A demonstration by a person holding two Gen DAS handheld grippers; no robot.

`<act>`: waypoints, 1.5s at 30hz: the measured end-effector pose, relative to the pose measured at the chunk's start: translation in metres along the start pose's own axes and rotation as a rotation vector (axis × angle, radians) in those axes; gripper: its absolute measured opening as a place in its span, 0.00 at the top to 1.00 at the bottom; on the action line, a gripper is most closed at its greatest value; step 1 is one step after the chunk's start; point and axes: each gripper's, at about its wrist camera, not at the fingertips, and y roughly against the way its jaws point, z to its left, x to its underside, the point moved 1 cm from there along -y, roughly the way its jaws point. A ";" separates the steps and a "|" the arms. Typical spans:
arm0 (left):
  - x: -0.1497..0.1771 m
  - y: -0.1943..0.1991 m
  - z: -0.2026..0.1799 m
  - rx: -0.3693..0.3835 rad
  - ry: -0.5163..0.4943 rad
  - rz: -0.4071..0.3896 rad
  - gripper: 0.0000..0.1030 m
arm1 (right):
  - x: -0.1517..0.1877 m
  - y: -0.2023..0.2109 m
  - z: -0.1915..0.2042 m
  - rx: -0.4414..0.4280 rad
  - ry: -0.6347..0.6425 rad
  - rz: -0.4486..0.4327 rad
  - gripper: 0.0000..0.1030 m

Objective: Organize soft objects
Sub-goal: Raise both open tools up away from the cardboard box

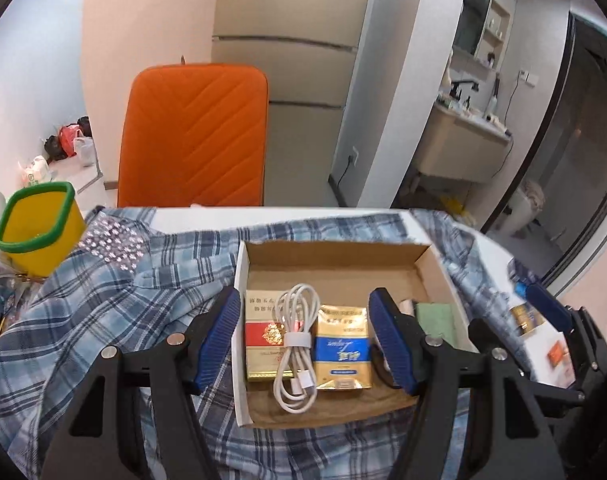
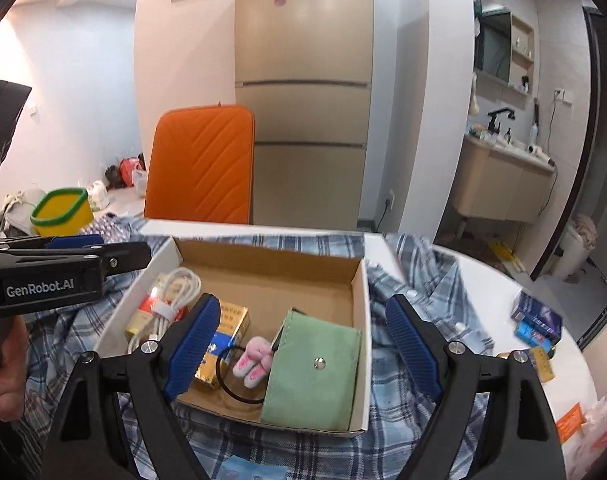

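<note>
An open cardboard box (image 1: pixel 335 246) rests on a blue plaid shirt (image 1: pixel 103 312) spread over the table. My left gripper (image 1: pixel 305 342) hangs open above the box, over a red pack (image 1: pixel 263 332), a coiled white cable (image 1: pixel 297 344) and a gold-and-blue pack (image 1: pixel 343 352), with nothing between its pads. My right gripper (image 2: pixel 303 348) is also open and empty, above the box's (image 2: pixel 263 250) right half. Below it lie a green snap pouch (image 2: pixel 315 376), a pink plush hair tie (image 2: pixel 253 362) and a black band. The plaid shirt (image 2: pixel 415 280) shows around the box.
A yellow bin with a green rim (image 1: pixel 39 224) stands at the table's left end. An orange chair back (image 1: pixel 195 136) rises behind the table. Small packs (image 2: pixel 537 320) lie on the white table at the right, near its curved edge. A hand (image 2: pixel 3 380) shows at left.
</note>
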 end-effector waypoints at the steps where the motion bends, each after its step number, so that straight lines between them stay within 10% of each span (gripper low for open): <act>1: -0.002 0.008 -0.001 -0.002 -0.003 -0.015 0.36 | -0.002 0.005 0.000 0.001 0.000 -0.012 0.16; 22: 0.027 0.137 -0.027 0.039 -0.099 -0.304 0.26 | -0.006 0.129 -0.006 0.037 -0.081 -0.221 0.16; 31: 0.068 0.147 -0.027 -0.019 -0.156 -0.447 0.03 | 0.022 0.154 -0.003 0.013 -0.088 -0.289 0.15; 35: 0.086 0.148 -0.021 -0.023 -0.143 -0.499 0.02 | 0.034 0.160 -0.005 0.024 -0.089 -0.332 0.00; 45: 0.123 0.128 -0.005 -0.043 -0.109 -0.479 0.01 | 0.064 0.166 0.001 0.035 -0.066 -0.351 0.00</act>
